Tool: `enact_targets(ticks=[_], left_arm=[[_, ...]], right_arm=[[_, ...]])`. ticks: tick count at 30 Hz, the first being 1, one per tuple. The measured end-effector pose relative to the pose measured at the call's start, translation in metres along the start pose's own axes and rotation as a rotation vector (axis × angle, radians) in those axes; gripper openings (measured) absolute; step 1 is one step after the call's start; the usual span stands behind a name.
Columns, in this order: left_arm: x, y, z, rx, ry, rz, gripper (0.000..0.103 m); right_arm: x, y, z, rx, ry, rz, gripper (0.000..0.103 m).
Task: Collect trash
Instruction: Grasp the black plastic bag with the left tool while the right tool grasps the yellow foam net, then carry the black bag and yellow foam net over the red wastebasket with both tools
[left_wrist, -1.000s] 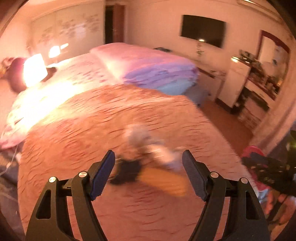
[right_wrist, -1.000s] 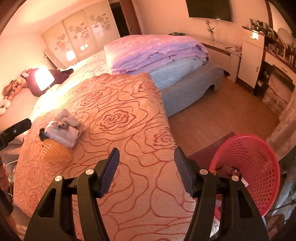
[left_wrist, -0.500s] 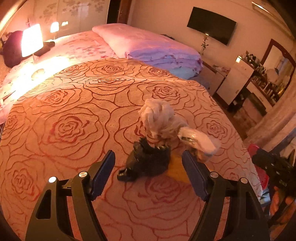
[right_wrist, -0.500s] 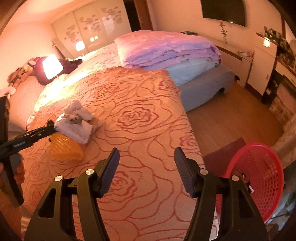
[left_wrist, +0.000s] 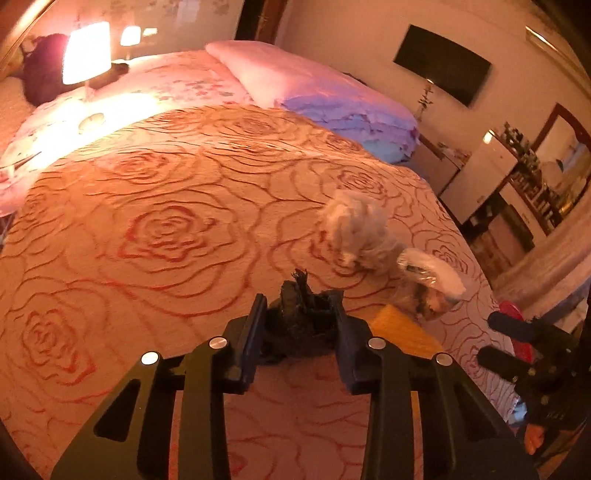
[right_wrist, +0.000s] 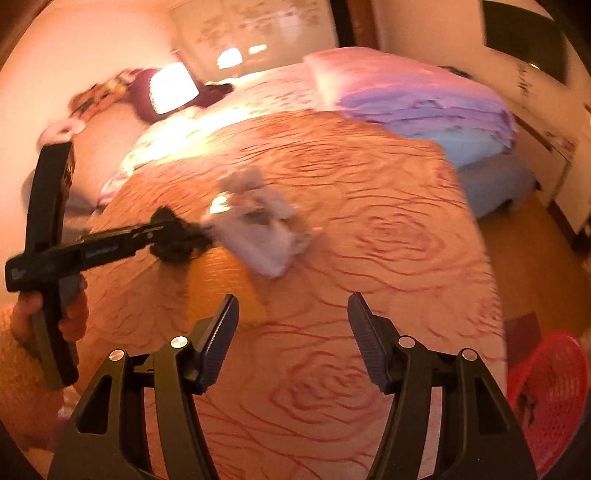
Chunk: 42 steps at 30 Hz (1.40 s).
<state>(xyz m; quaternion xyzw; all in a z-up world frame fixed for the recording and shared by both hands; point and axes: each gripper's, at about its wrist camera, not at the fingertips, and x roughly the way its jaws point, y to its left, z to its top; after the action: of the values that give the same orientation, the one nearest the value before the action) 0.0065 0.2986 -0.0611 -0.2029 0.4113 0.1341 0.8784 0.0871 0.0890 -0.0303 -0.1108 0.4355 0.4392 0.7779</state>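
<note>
A black crumpled piece of trash (left_wrist: 306, 325) lies on the rose-patterned bedspread (left_wrist: 166, 229). My left gripper (left_wrist: 298, 299) has its jaws closing, and its pads press on it from both sides. Just behind lie a white crumpled tissue (left_wrist: 354, 225), a clear plastic wrapper (left_wrist: 428, 273) and a flat yellow piece (left_wrist: 402, 328). The right wrist view shows the same pile, blurred: the black trash (right_wrist: 177, 243) in the left gripper and the wrapper (right_wrist: 258, 236). My right gripper (right_wrist: 292, 299) hovers open over bare bedspread, nothing between its fingers. A red mesh basket (right_wrist: 550, 398) stands on the floor at the lower right.
Folded pink and purple quilts (left_wrist: 332, 96) are stacked at the far end of the bed. A lit lamp (left_wrist: 86, 51) glows at the far left. Wooden floor (right_wrist: 524, 258) runs along the bed's right side, with cabinets beyond. A hand (right_wrist: 74, 310) holds the left gripper's handle.
My left gripper came down onto the black trash and its jaws closed in on it. The right gripper swung left over the bed, nearer the pile, still open.
</note>
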Motion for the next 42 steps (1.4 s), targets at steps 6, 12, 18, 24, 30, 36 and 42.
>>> enact_targets(ticks=[6, 12, 18, 24, 30, 36, 42], left_arm=[[-0.017, 0.020, -0.004, -0.049, -0.032, 0.046, 0.033], [-0.025, 0.030, -0.010, -0.078, -0.036, 0.065, 0.033], [-0.030, 0.030, -0.017, -0.085, -0.038, 0.085, 0.033], [-0.034, 0.023, -0.018, -0.060, -0.041, 0.095, 0.033], [-0.039, 0.011, -0.024, -0.029, -0.041, 0.092, 0.033], [-0.036, -0.015, -0.033, 0.024, -0.018, 0.057, 0.033], [-0.033, -0.048, -0.041, 0.099, -0.005, 0.014, 0.033]], right_arm=[[0.024, 0.036, 0.011, -0.123, 0.038, 0.059, 0.059], [0.046, 0.057, 0.014, -0.196, 0.061, 0.050, 0.058], [0.045, 0.060, 0.008, -0.249, 0.048, 0.021, 0.035], [0.038, 0.056, 0.000, -0.236, 0.046, 0.036, 0.023], [0.020, 0.046, -0.014, -0.188, 0.036, 0.037, 0.021], [0.005, 0.017, -0.026, -0.100, 0.025, -0.017, 0.021], [-0.012, -0.012, -0.034, -0.002, -0.009, -0.068, 0.021]])
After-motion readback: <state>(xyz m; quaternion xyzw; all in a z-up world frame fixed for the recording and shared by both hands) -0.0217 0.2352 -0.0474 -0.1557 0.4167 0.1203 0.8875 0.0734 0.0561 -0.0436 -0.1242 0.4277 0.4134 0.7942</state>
